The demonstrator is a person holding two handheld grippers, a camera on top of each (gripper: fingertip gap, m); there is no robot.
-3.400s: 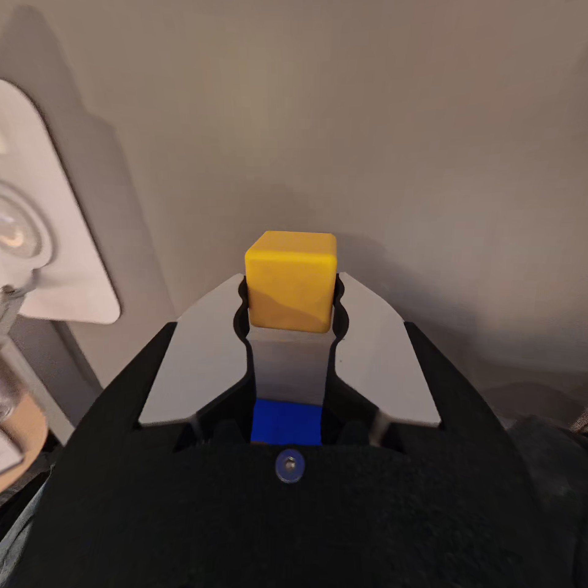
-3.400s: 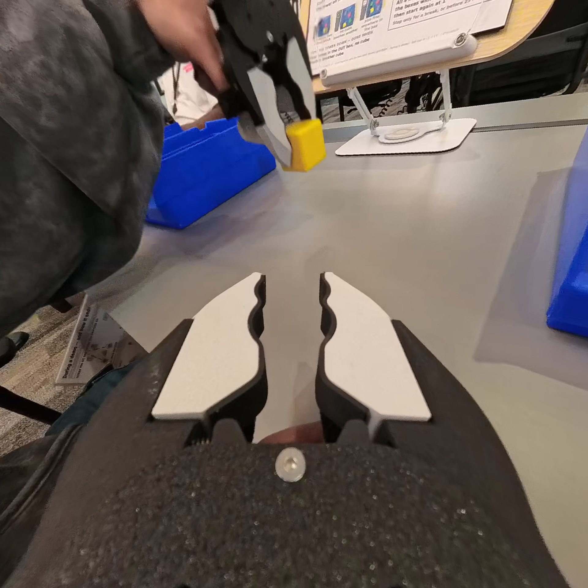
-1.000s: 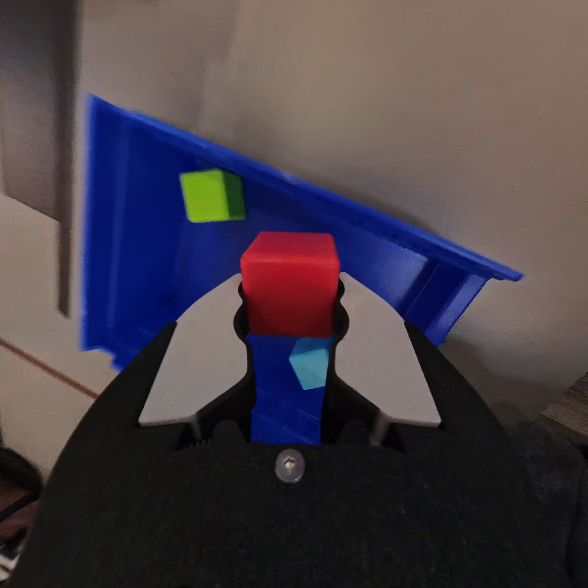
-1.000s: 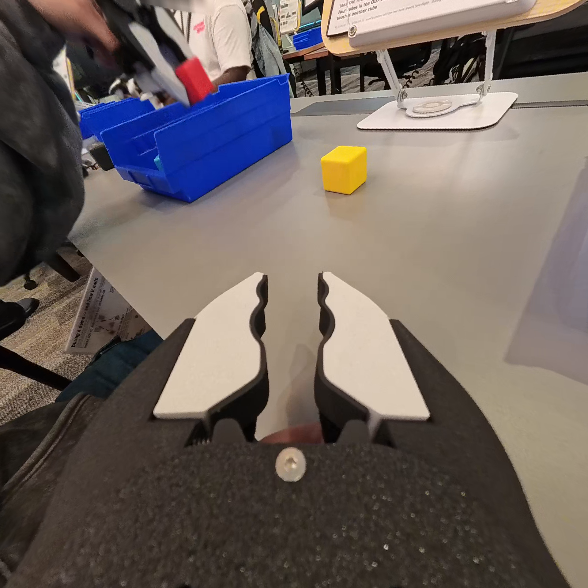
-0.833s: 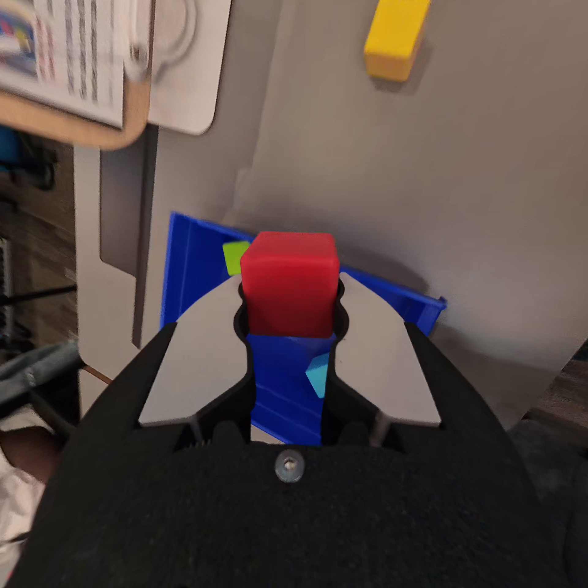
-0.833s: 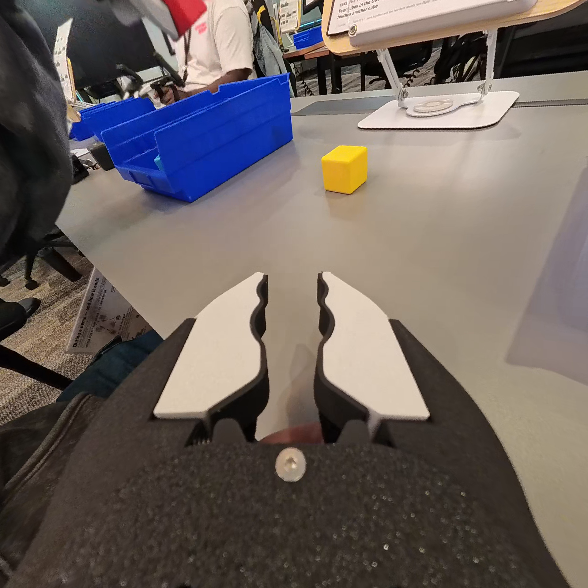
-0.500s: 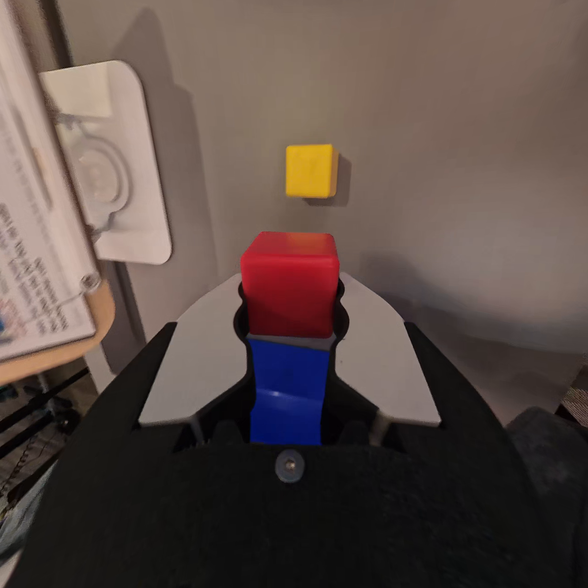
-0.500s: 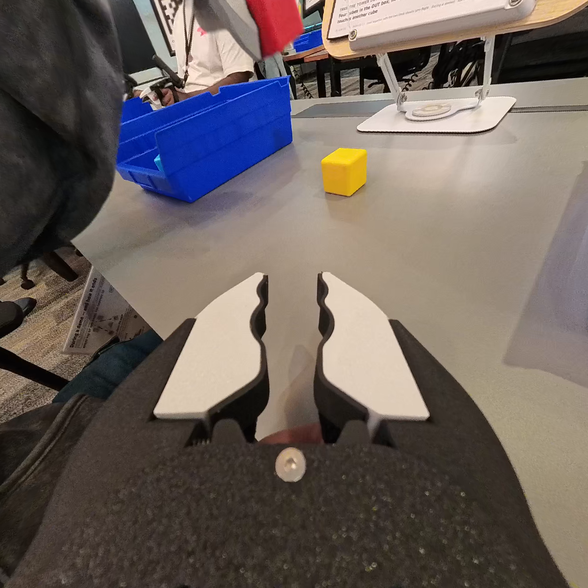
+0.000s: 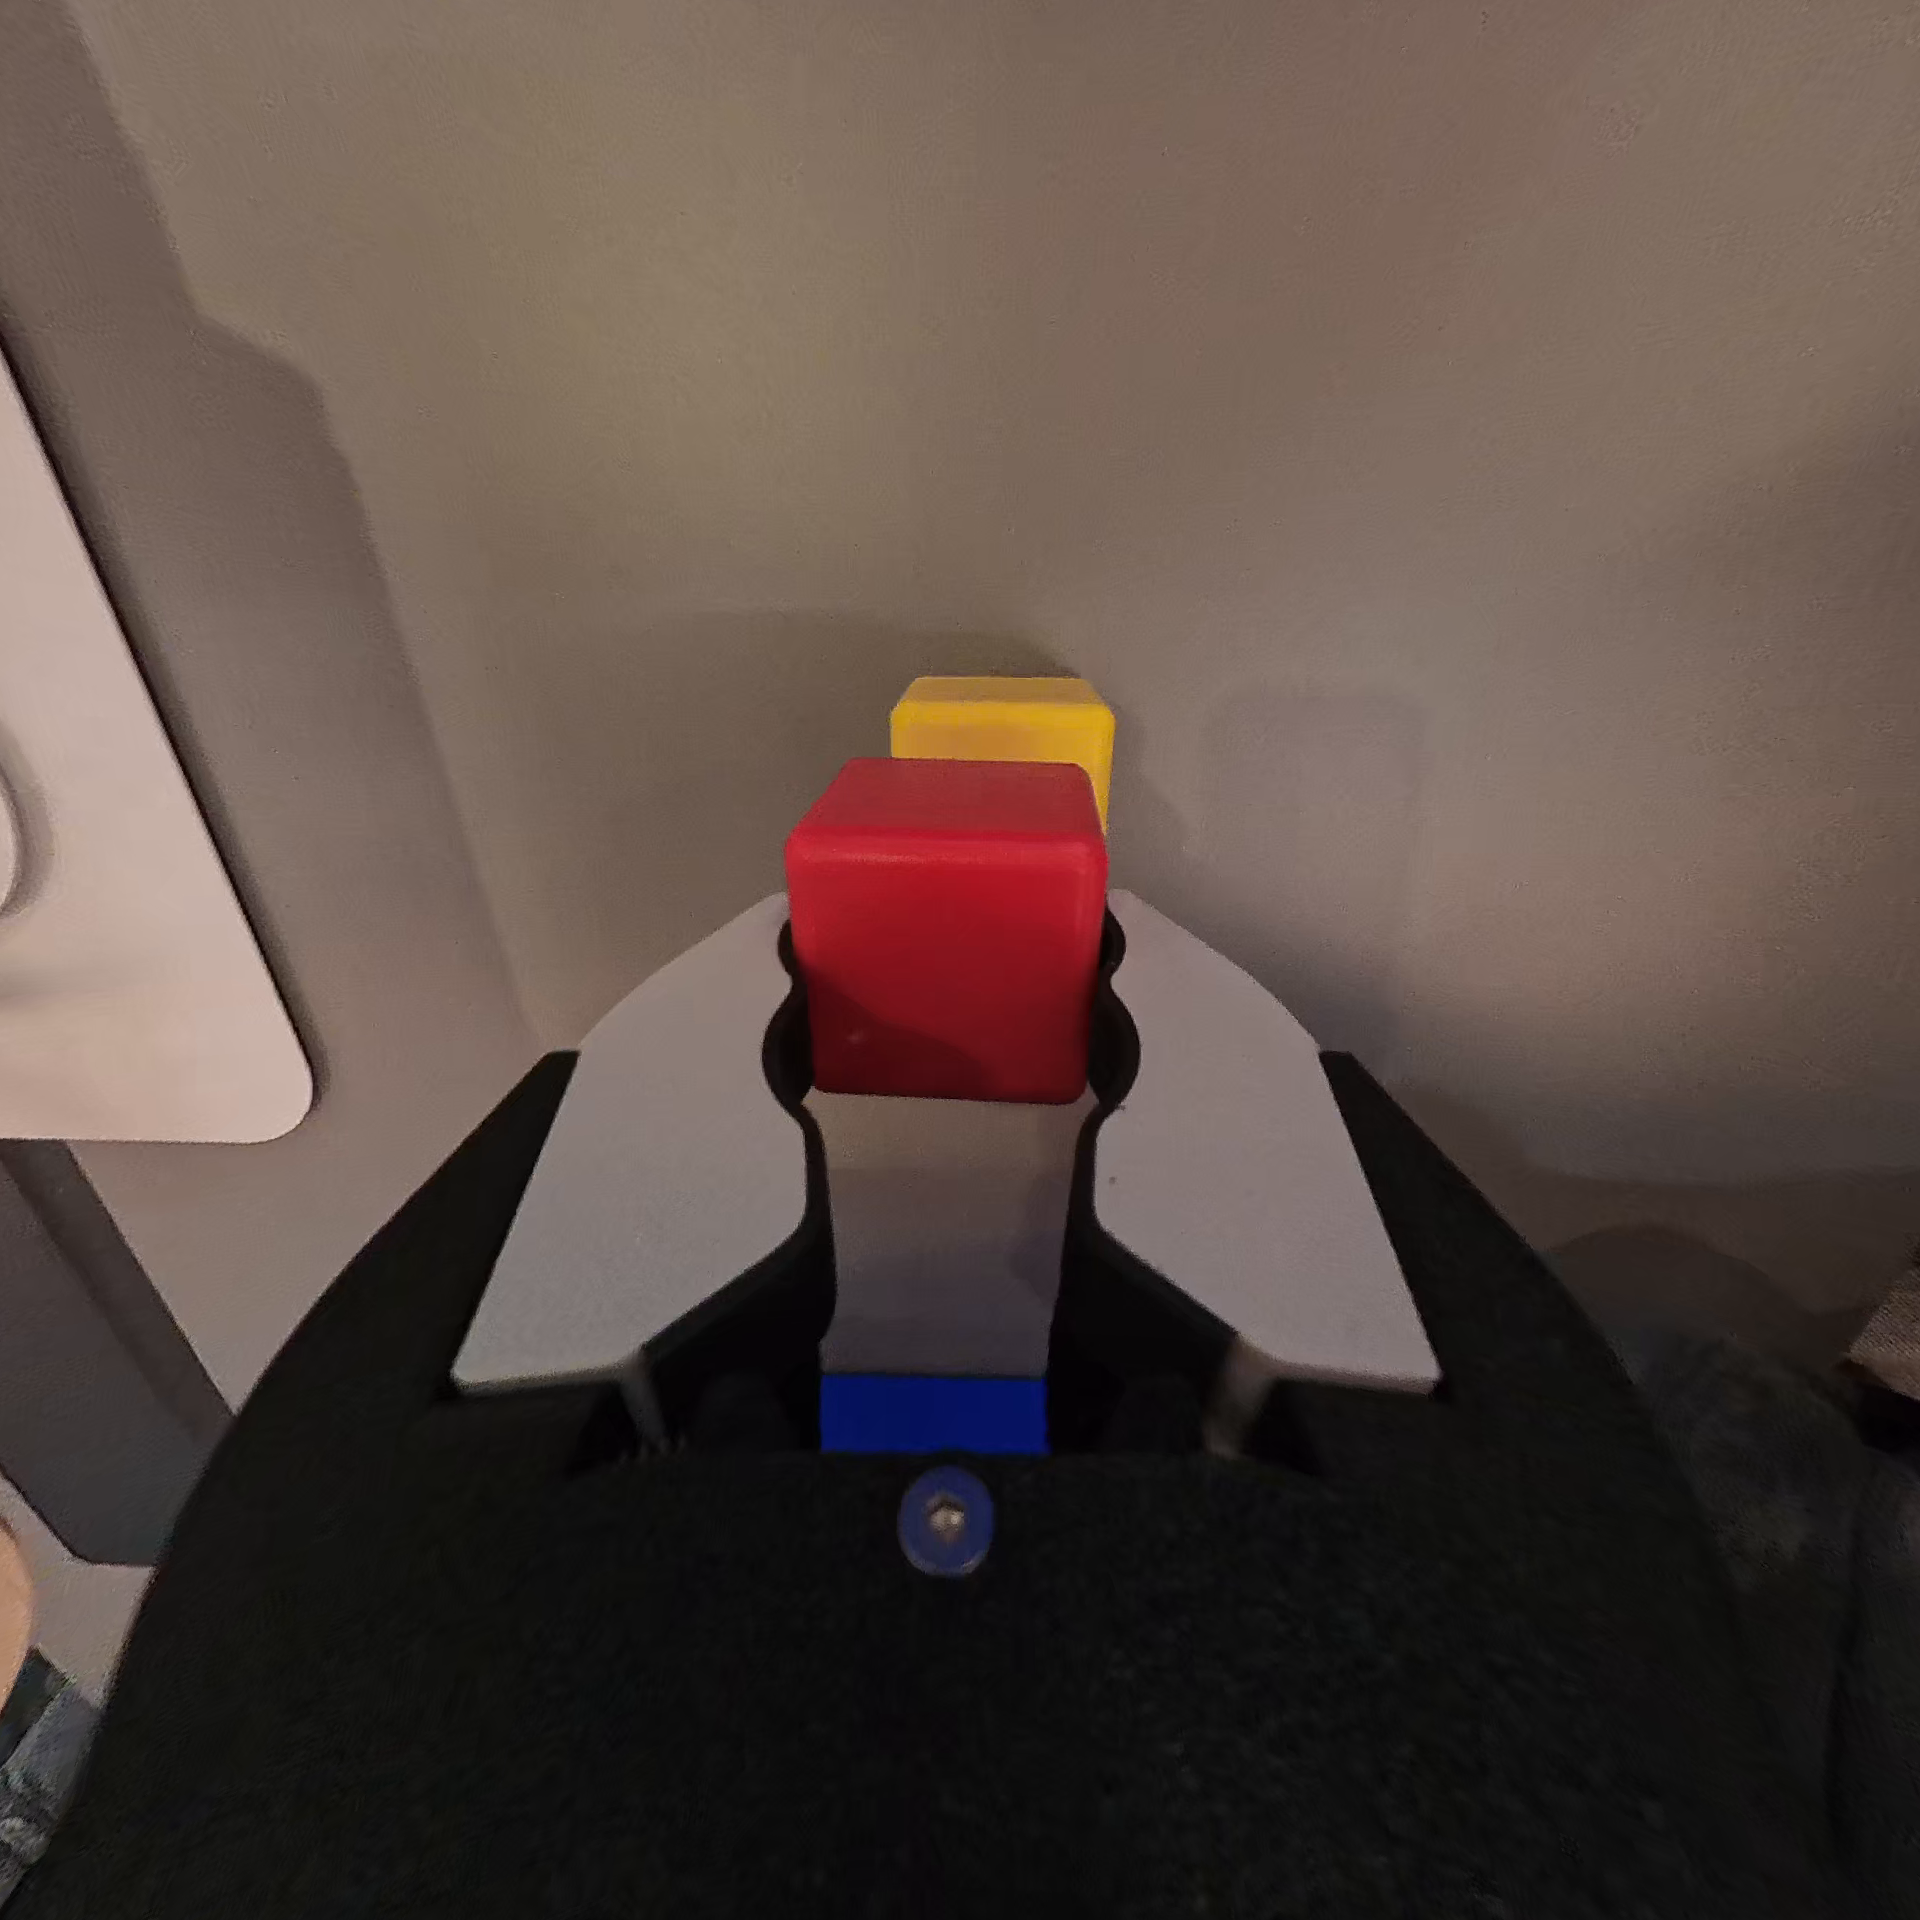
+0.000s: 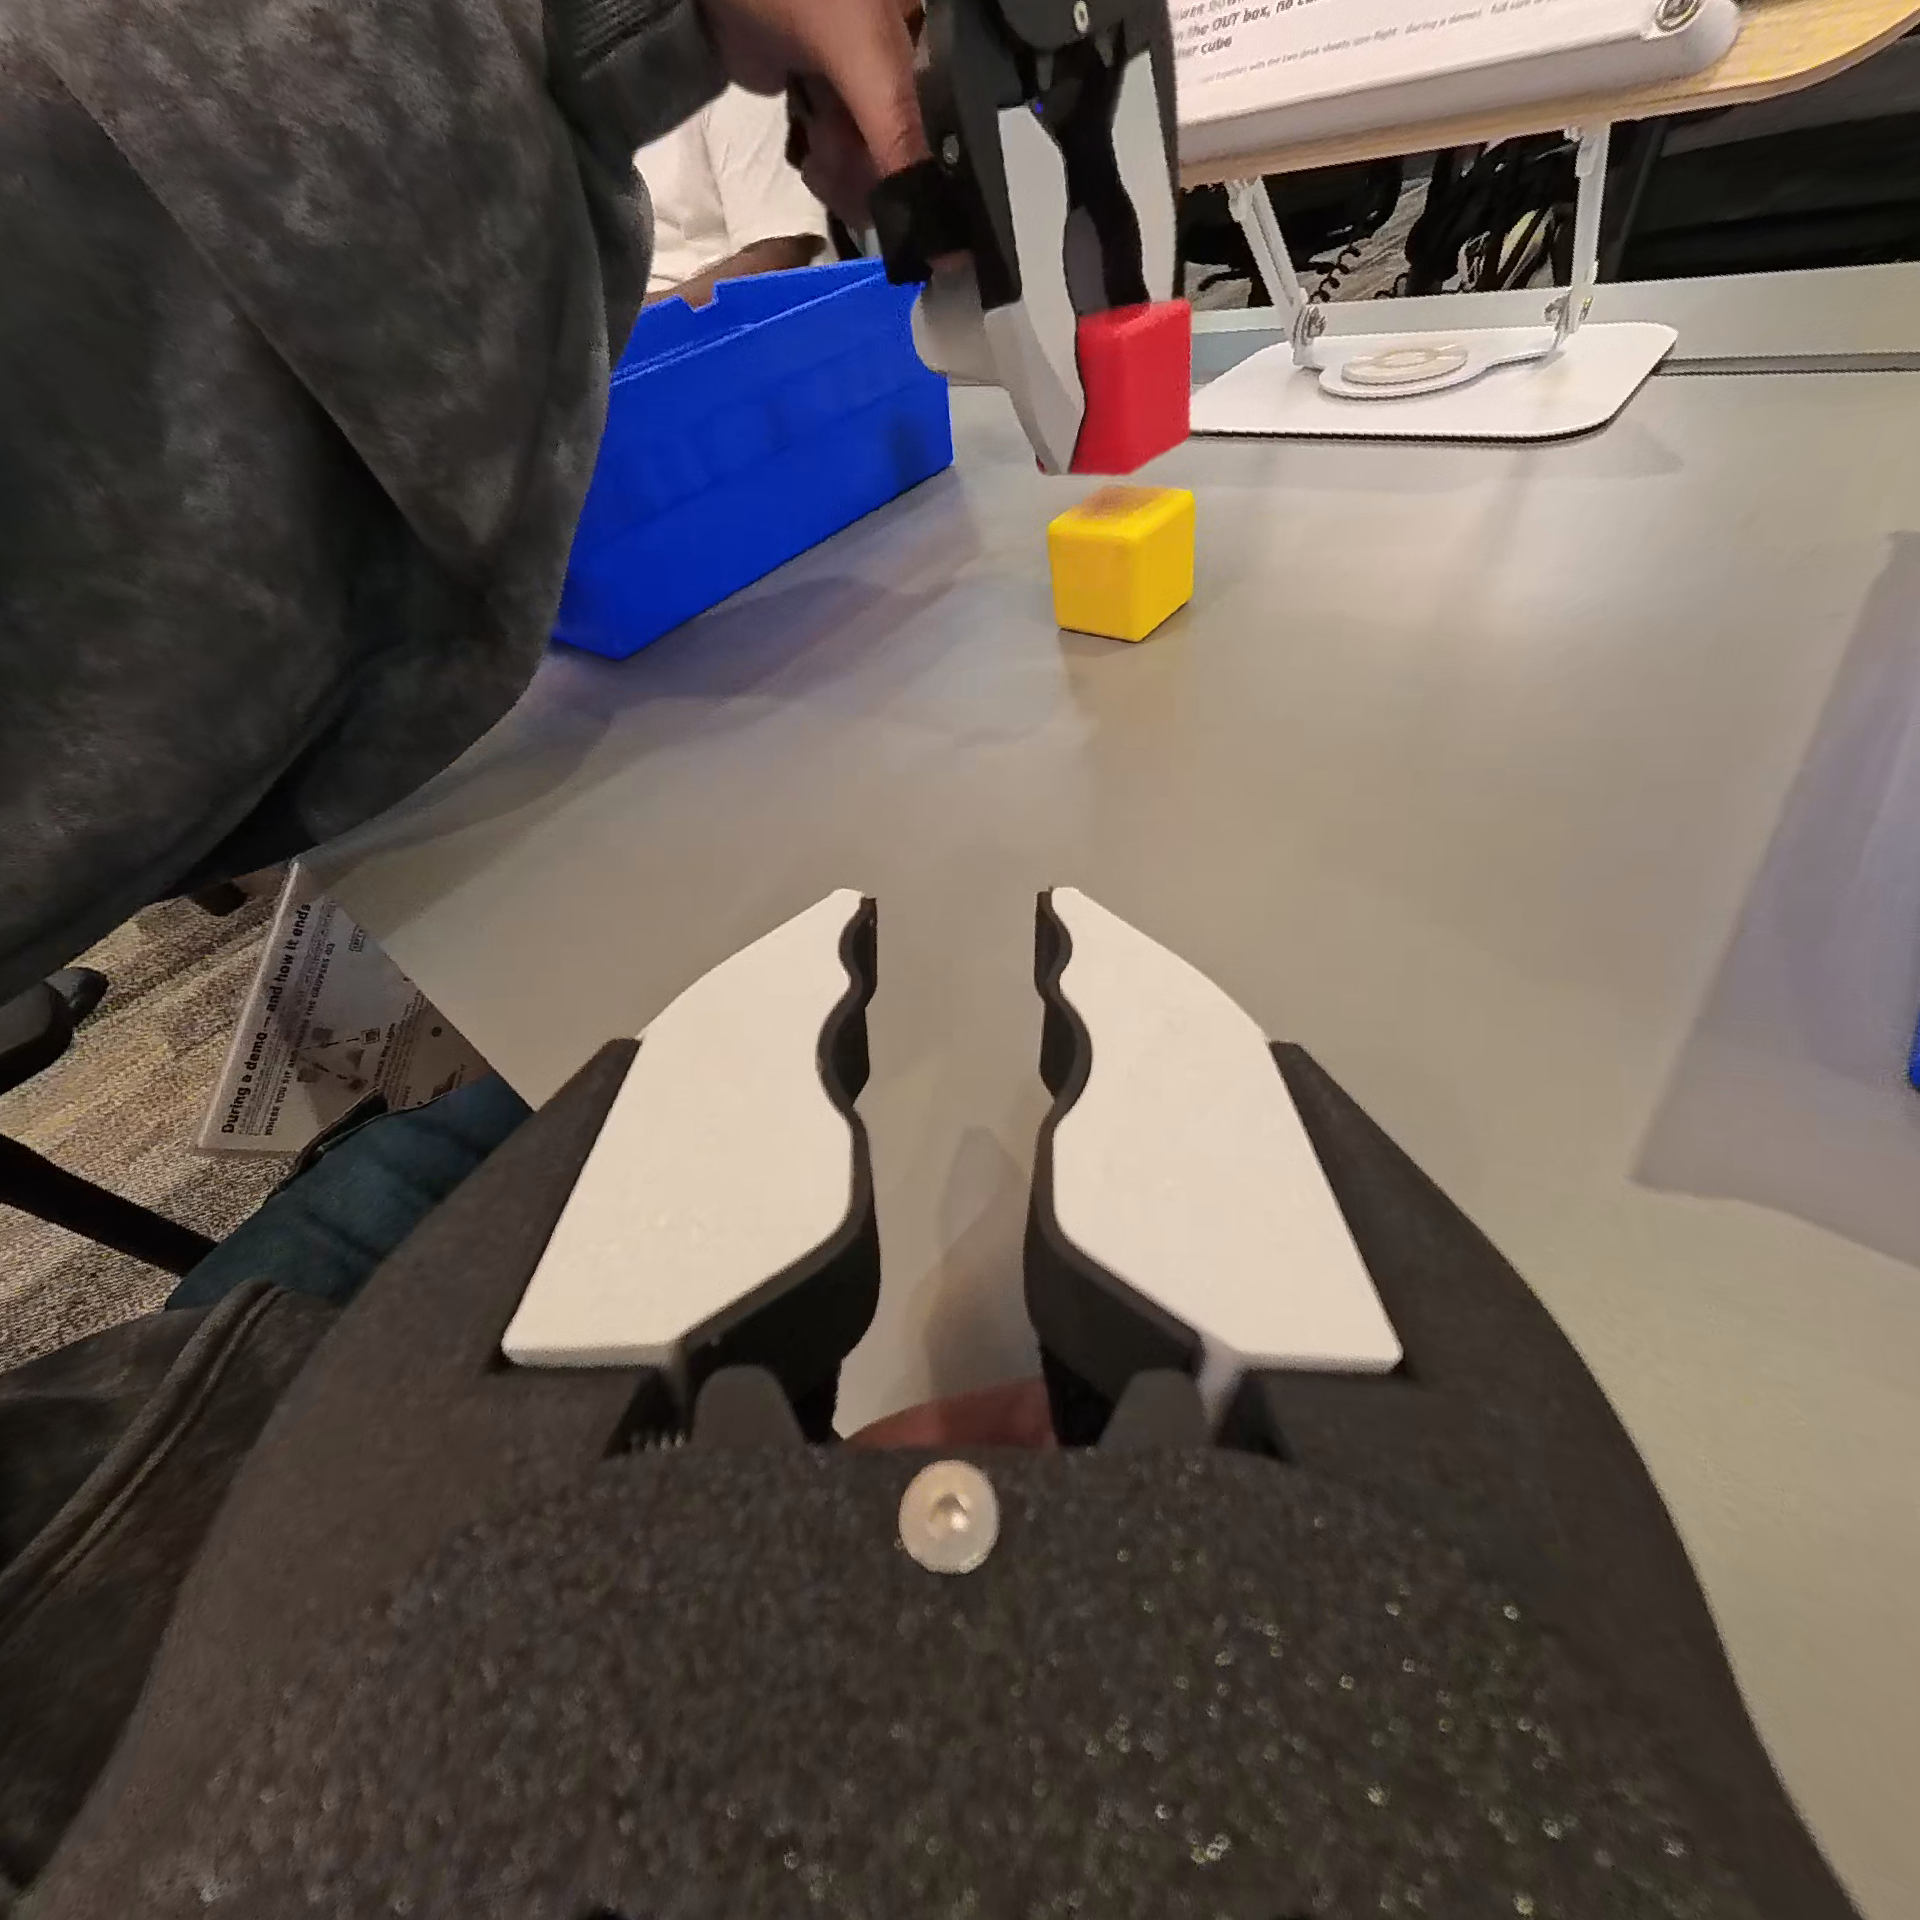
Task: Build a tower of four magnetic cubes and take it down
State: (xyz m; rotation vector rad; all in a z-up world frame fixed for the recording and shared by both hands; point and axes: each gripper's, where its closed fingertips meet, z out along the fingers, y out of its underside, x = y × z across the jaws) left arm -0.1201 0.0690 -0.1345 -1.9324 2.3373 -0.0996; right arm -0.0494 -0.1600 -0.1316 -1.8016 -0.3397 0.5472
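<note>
My left gripper is clamped on a glossy red plastic cube, one finger pressed to each side face, the cube sitting at the fingertips. From the right wrist view the same gripper points steeply down, and the red cube hangs in the air just above a yellow plastic cube, not touching it; a small gap shows between the two. The red cube sits slightly tilted relative to the yellow one.

The yellow cube stands alone on the grey matte tabletop. In the left wrist view only its far edge shows beyond the red cube, offset a little to the right.

My right gripper is low over the near edge of the table, well apart from both cubes. Its white-faced fingers stand a narrow gap apart with nothing between them.

A blue plastic bin rests on the table to the left of the yellow cube, near but not touching. Behind the cubes is the white flat base of a stand carrying a tilted wooden board with a printed sheet. A grey mottled sleeve fills the left of the right wrist view, and a hand grips the left tool. A printed card lies on the carpeted floor below the table edge.
</note>
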